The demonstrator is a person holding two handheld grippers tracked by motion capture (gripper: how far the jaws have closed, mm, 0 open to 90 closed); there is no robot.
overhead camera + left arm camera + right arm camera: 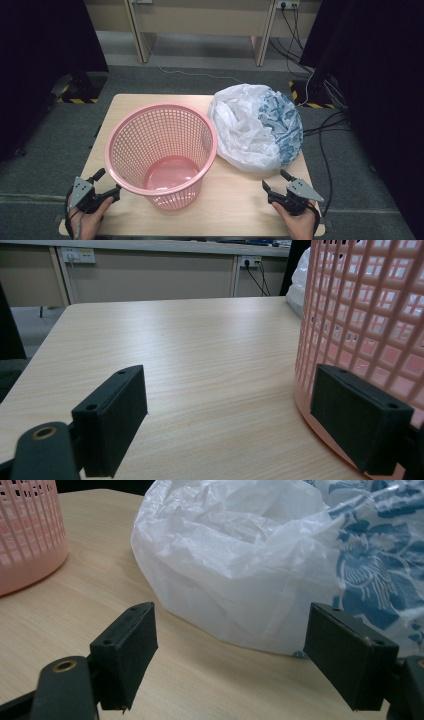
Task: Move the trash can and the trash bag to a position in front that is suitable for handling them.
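Note:
A pink mesh waste basket [162, 152] stands upright on the wooden table [235, 205], left of centre. A crumpled white plastic bag with a blue flower print [255, 127] lies to its right. My left gripper [109, 183] rests at the table's front left, open, its right jaw close beside the basket's wall [370, 340]; whether it touches I cannot tell. My right gripper [275, 180] sits at the front right, open, with nothing between its jaws. The bag [240, 555] lies just ahead of it.
The table's front edge runs right under both hands. Bare wood stretches left of the basket [175, 350]. Beyond the table are a wooden counter [200, 20], black curtains on both sides and cables on the floor [320, 75] at the right.

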